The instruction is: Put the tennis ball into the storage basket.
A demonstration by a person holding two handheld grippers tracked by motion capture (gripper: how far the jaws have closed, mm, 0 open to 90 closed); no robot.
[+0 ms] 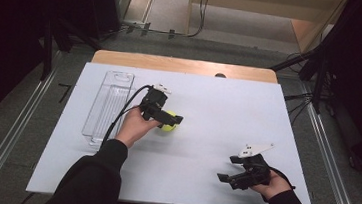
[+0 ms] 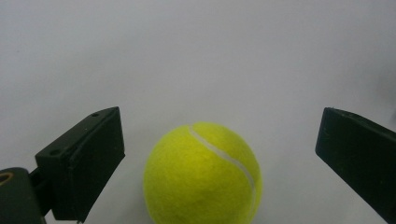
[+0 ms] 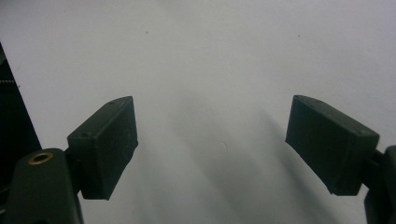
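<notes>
A: What lies on the white worktop [image 1: 209, 104]?
B: A clear plastic tray [image 1: 109, 104] at its left side, and a yellow tennis ball [image 2: 201, 175] near the middle.
A: And the left gripper [image 1: 167, 121]?
B: Its jaws are spread wide, either side of the ball, not touching it.
A: The right gripper [image 1: 229, 168]?
B: Near the front right, jaws apart, holding nothing.
</notes>
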